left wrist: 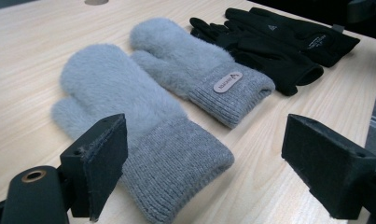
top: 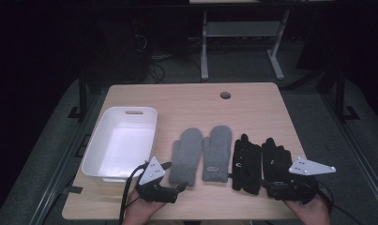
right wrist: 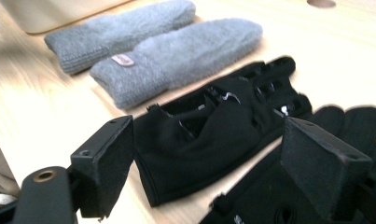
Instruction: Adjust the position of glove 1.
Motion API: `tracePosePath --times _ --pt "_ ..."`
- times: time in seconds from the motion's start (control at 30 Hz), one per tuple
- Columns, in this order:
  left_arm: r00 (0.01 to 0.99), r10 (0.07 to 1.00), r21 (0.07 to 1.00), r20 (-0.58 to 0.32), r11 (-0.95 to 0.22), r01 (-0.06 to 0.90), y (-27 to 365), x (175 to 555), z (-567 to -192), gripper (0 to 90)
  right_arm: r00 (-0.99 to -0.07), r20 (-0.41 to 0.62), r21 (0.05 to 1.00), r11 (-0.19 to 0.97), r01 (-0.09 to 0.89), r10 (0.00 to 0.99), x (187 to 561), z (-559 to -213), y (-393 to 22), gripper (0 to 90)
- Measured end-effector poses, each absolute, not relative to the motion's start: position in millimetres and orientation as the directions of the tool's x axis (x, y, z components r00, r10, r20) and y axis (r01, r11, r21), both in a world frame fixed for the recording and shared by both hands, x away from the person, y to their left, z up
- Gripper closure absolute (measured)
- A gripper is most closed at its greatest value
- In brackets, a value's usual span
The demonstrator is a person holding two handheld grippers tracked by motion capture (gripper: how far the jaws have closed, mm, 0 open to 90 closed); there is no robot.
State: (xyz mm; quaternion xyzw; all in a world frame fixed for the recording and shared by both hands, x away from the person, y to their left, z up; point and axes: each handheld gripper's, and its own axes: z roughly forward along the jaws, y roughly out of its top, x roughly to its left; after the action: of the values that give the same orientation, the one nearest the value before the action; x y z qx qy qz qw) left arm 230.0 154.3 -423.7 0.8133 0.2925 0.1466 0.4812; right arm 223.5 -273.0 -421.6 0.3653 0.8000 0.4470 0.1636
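Two grey fuzzy mittens (top: 186, 157) (top: 217, 152) lie side by side at the middle of the wooden table (top: 186, 101), cuffs toward me. Right of them lie two black gloves (top: 246, 161) (top: 275, 159). My left gripper (top: 175, 176) hovers at the front edge, open. In the left gripper view its jaws (left wrist: 213, 163) straddle the ribbed cuff of the nearer mitten (left wrist: 115, 88) without touching it. My right gripper (top: 271, 183) is open too. In the right gripper view a black glove's (right wrist: 213, 121) cuff lies between its jaws (right wrist: 213, 168), apart from both pads.
An empty white plastic bin (top: 130, 111) stands at the table's left, just beyond my left gripper. A round cable hole (top: 225, 95) sits near the far edge. Bare wood lies behind the gloves. A desk frame (top: 204, 47) stands on the dark floor beyond.
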Motion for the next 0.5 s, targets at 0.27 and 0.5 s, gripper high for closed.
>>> tracePosePath --times 0.27,0.5 --pt "0.784 0.62 0.87 -0.034 -0.367 0.328 156 229 -422 14.2 -0.715 0.045 0.82 0.383 0.426 0.697 239 -409 -257 17.7" --pt "0.786 0.618 0.871 -0.03 -0.37 0.324 157 228 -421 14.2 -0.765 0.027 0.785 0.461 0.415 0.643 270 -397 -224 18.1"
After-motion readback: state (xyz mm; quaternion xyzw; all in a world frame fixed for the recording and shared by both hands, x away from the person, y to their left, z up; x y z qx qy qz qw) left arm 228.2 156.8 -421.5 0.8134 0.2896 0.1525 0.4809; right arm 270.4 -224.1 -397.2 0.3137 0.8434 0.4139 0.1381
